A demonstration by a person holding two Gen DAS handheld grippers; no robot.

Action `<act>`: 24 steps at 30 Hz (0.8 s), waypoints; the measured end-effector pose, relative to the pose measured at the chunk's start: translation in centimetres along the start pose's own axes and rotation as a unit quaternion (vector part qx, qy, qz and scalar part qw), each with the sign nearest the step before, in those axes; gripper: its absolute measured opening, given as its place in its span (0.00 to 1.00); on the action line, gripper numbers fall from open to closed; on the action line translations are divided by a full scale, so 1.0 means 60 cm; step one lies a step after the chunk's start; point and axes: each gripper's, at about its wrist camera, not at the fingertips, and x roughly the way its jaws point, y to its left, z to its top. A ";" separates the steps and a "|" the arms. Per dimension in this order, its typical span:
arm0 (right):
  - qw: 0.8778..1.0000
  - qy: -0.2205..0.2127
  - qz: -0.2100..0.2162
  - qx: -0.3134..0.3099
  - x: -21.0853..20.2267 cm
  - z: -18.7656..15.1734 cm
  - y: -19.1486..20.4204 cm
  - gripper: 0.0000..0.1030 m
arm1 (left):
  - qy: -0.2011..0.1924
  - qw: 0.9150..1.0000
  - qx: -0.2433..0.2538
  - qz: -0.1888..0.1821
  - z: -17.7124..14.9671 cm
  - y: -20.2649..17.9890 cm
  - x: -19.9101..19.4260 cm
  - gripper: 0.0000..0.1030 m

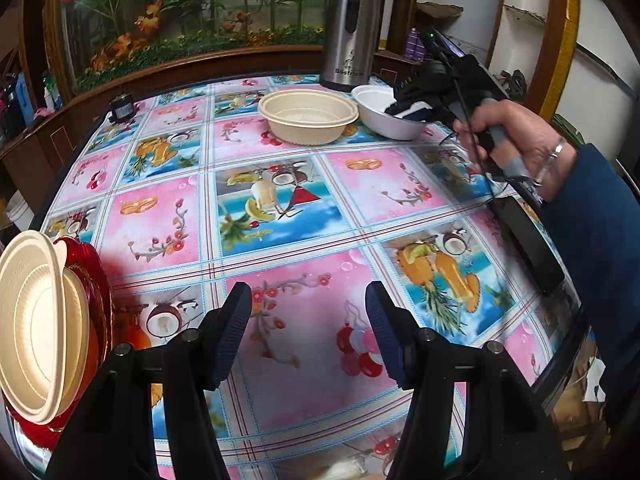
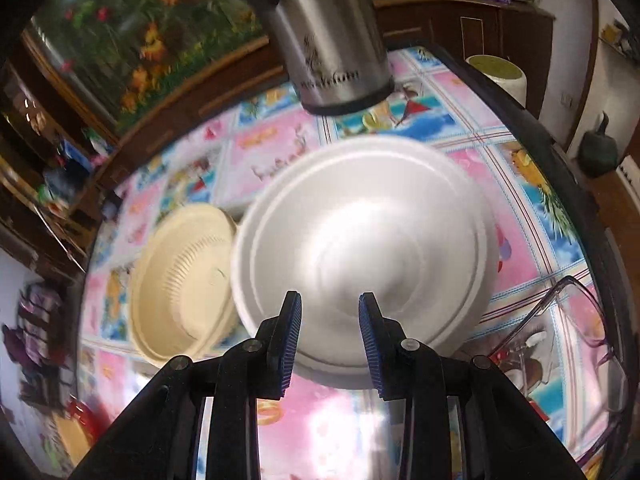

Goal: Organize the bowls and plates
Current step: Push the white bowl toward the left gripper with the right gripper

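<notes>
- Reaching over the white bowl [image 2: 360,240], the right gripper [image 2: 330,340] hangs part-open with nothing held, likely lining up on its near rim.
- Beside it, touching, sits the beige bowl [image 2: 180,284], probably the nesting target.
- Left gripper [image 1: 308,332] hovers half-open and empty over the counter [image 1: 320,216]; stacked plates [image 1: 44,320] wait at its left edge.

Left hand-held gripper [image 1: 308,328] agape; right [image 2: 330,340] narrower.

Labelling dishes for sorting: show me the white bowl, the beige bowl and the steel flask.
white bowl [image 2: 360,240]: right wrist view, inner floor.
beige bowl [image 1: 308,114]: left wrist view, inside bottom.
steel flask [image 1: 352,36]: left wrist view, body.
</notes>
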 end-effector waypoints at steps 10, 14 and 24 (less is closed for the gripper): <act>0.990 0.079 0.104 -0.056 -0.048 -0.149 0.078 0.32 | -0.006 0.999 -0.034 -0.010 -0.005 0.027 -0.005 0.56; 0.974 0.091 0.181 -0.097 -0.099 -0.250 0.140 0.34 | -0.005 0.999 -0.046 -0.008 -0.016 0.040 -0.013 0.56; 0.981 -0.155 0.029 -0.113 -0.259 -0.306 0.092 0.35 | -0.005 0.998 -0.059 -0.006 -0.017 0.046 -0.020 0.56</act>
